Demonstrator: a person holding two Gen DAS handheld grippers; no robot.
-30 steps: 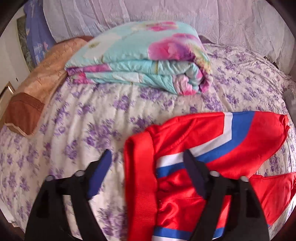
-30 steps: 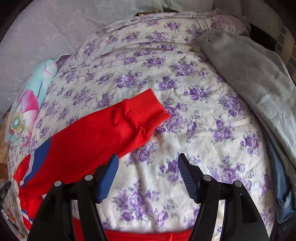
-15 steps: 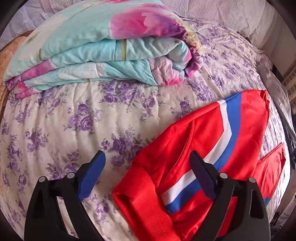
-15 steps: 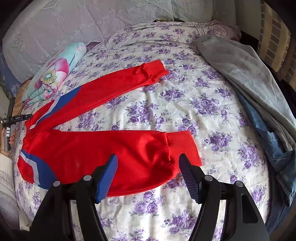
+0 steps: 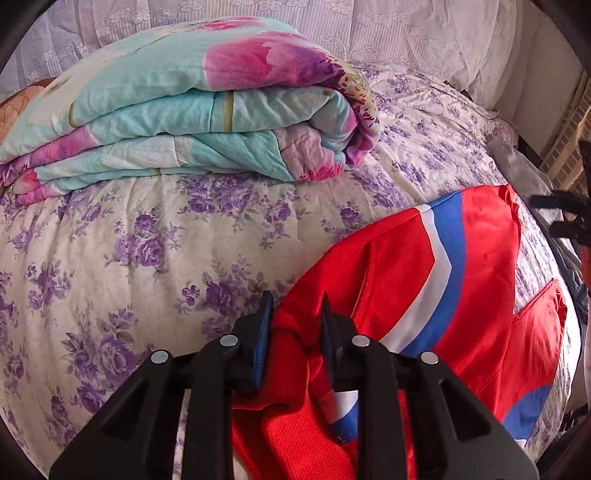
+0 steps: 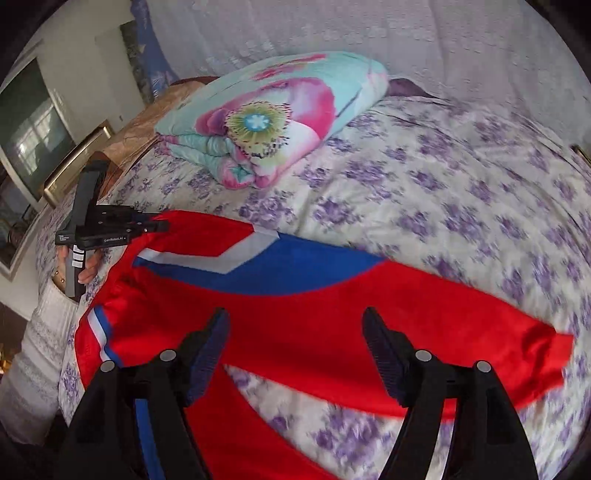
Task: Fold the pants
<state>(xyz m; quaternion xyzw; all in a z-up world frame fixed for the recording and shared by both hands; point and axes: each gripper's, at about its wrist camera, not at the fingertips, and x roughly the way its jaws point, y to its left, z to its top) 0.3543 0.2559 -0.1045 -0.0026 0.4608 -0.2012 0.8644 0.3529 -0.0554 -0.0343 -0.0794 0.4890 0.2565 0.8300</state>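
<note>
Red pants (image 5: 480, 280) with a blue and white chevron stripe lie spread on the flowered bed. In the left wrist view my left gripper (image 5: 295, 332) is at the waistband corner. Its jaws are closing, and bunched red fabric fills the gap between the blue pads. The right wrist view shows that gripper (image 6: 162, 225) from the side at the pants' left end, held by a hand (image 6: 86, 273). My right gripper (image 6: 293, 325) hovers over the upper legs of the pants (image 6: 424, 317). Its jaws are opening and grip nothing.
A folded turquoise and pink quilt (image 5: 207, 103) lies behind the pants, near the lace-covered headboard (image 5: 406, 33). The purple-flowered sheet (image 5: 110, 258) covers the bed. An orange pillow (image 6: 140, 133) sits at the far left corner. A white sleeve (image 6: 44, 332) is at the bed's left edge.
The left jaws went from wide apart to nearly together around the waistband corner. The right gripper swung from the leg cuffs toward the waist end, and its view rolled.
</note>
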